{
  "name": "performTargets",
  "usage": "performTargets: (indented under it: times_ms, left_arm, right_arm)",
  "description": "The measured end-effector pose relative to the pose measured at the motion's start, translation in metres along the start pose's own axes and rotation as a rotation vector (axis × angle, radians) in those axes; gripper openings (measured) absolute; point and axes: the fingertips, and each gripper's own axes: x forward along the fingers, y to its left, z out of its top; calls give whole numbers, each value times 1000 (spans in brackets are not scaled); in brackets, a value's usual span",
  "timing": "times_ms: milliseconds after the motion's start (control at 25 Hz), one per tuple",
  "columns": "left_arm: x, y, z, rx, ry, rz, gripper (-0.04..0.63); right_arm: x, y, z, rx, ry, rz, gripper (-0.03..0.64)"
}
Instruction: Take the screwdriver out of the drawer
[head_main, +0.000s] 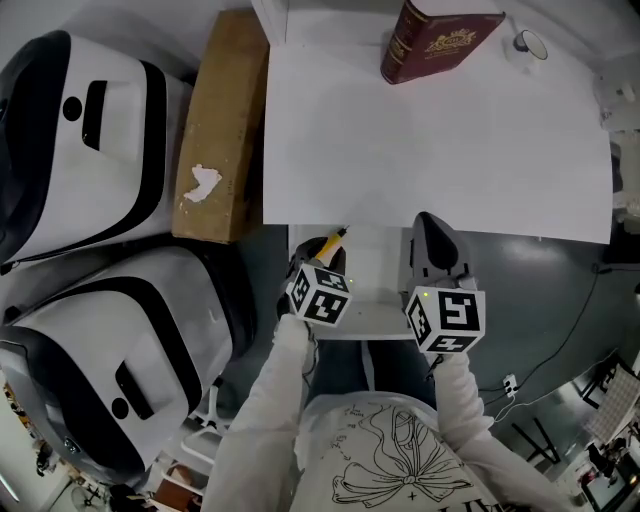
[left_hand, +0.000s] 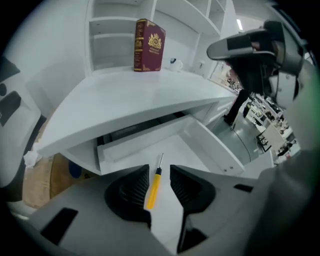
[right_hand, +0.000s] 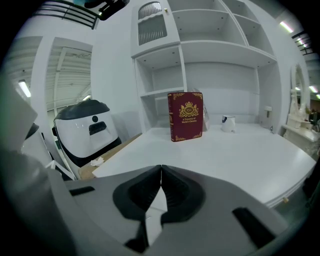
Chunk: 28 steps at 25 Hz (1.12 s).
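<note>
A person in a white long-sleeved top is holding a two-jaw gripper in each hand over an open white drawer (head_main: 378, 322) that is pulled out from under a white desk (head_main: 430, 150).

The left gripper (left_hand: 159, 171) is pointing steeply down into the drawer. Its fingers are released and standing apart, one on each side of the screwdriver (left_hand: 153, 190). The pads are not pressing on it. The screwdriver, with a yellow handle and a thin metal shaft, is lying flat on the drawer floor, its tip pointing towards the back of the drawer.

The right gripper (right_hand: 161, 171) is hanging just beside the left one, above the right part of the drawer. Its fingers are clenched tip to tip with nothing between them.

Farther back on the desk, a dark red book (right_hand: 186, 116) with gold print is standing upright, and a small white cup (right_hand: 228, 122) is sitting near it. White shelves (right_hand: 215, 30) are rising behind them. To the left of the desk, a brown cardboard box (head_main: 222, 130) is lying beside two white-and-black machines (head_main: 90, 140).
</note>
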Motion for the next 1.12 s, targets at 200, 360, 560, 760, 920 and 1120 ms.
performTargets:
  times_ms: [200,360,560,760,920,1120]
  left_arm:
    - [42,-1,-19,84,111,-16,149]
    - [64,0,-29,97,174,-18,152]
    - [80,4,-41,142,244,-5,153]
    - [90,-4,-45,141,306,-13,153]
    - [99,-4,-56,139,364,8,153]
    - [106,-4,-63,141,394,20,153]
  right_arm:
    - [5,-1,-10,18,18,-7,3]
    - [8,-4,-15,24,30,-11,3]
    - [12,-7,-21,34,39,-20,3]
    - [12,-10,-28,36,54,-24,3]
    - [12,-14,-32,40,62,-23,3]
    - [13,-18,-37,41,69,-24,3]
